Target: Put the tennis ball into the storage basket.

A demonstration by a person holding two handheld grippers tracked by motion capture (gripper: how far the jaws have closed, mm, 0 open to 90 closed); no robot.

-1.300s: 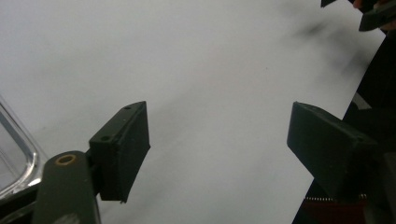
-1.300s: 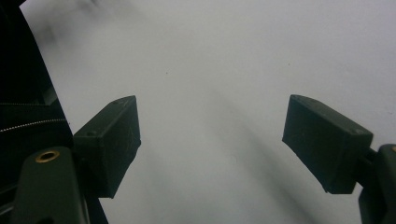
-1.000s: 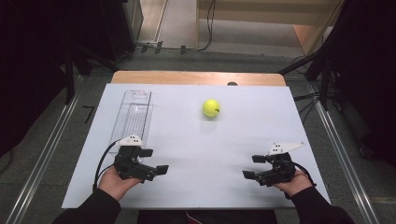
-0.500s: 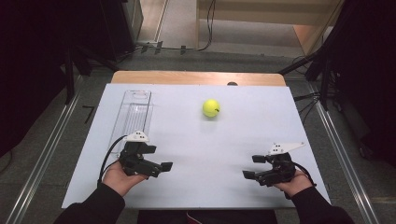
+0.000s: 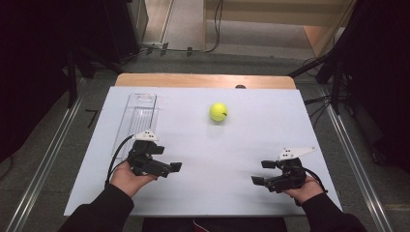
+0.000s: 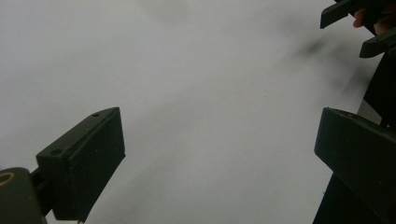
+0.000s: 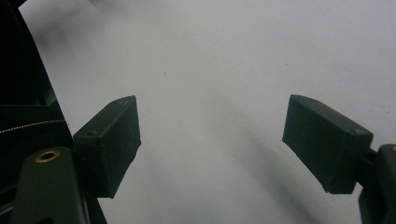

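Both grippers lie low over the near part of the white table [image 5: 241, 145], each held in a hand that comes in from the near edge. Left gripper [image 5: 175, 167] sits near the left side, its jaws spread wide and pointing right across the table; in the left gripper view [image 6: 219, 154] the two black pads stand far apart with bare white surface between them, clamped on nothing. Right gripper [image 5: 263, 172] sits near the right side, its jaws likewise apart and pointing left, and the right gripper view [image 7: 210, 140] shows the same wide gap over bare table. In the far right corner of the left gripper view, the other gripper's jaw tips can be seen facing back.

A yellow-green ball [image 5: 218, 111] rests on the table's far half, a little right of the middle, well apart from both grippers and touched by neither. On the far left of the table lies a long clear plastic container [image 5: 140, 116], running near to far; the left gripper is just beyond its near end. A black cable [image 5: 116, 157] loops from the left gripper beside it.
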